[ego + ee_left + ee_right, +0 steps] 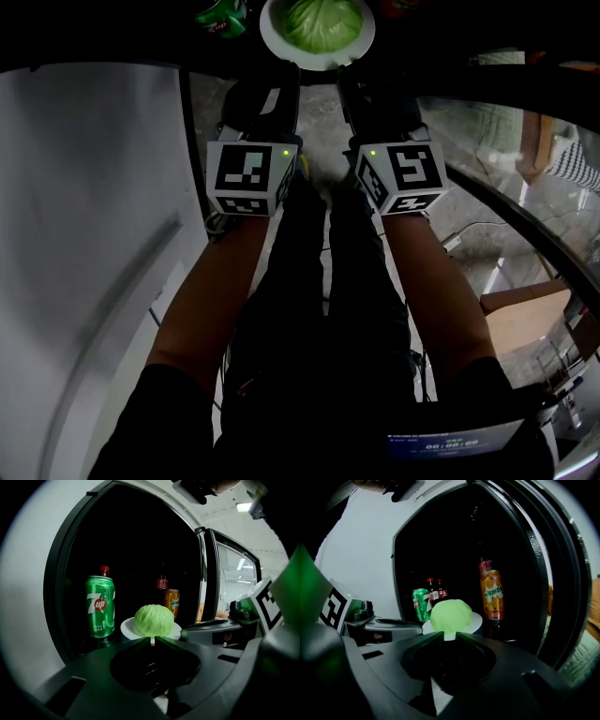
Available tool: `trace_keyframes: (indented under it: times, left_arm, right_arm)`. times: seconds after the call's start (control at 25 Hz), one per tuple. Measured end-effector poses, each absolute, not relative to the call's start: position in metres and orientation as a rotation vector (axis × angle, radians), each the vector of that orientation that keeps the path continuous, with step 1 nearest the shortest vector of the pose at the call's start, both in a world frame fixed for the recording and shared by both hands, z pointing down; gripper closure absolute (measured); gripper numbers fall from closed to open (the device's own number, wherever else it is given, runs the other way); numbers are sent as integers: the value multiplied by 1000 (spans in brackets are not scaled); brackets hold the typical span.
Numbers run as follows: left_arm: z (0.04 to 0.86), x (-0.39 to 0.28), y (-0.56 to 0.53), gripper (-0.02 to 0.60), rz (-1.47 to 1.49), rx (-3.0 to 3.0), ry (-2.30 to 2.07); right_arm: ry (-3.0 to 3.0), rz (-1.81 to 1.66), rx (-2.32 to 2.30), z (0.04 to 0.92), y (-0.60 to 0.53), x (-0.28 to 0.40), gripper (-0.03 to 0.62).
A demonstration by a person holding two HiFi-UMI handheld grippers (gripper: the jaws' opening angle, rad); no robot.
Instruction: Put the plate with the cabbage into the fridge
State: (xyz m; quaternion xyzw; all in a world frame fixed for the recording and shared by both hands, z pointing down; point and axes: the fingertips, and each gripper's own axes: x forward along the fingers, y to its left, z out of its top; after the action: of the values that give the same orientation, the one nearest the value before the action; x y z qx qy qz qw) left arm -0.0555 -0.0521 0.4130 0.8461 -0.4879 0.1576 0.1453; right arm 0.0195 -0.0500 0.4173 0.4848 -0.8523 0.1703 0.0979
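Jaws of the left gripper (153, 640) and right gripper (450, 636) are pinched shut on the near rim of the plate (127, 626). It's held inside the open fridge (28, 597), though shelf contact can't be made out. The plate should be lowered level so the cabbage (153, 619) isn't rolled, and steered between the green can (100, 606) and the orange can (492, 595).

The head view looks steeply down past both forearms (202, 309), with the plate (317, 62) at 12 o'clock on the top edge. Each gripper view looks level along its jaws into the fridge (55, 588), close to the plate. All three share the cabbage (324, 22); the gripper views also share the green can (100, 607).
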Motion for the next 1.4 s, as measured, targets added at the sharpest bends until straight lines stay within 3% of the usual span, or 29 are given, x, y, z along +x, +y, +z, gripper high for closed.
trace_keyframes:
  times: [1.4]
  left_arm:
    - [411, -64, -92, 552, 444, 2399, -1426]
  right_arm:
    - [-2489, 498, 1487, 417, -91, 20, 513]
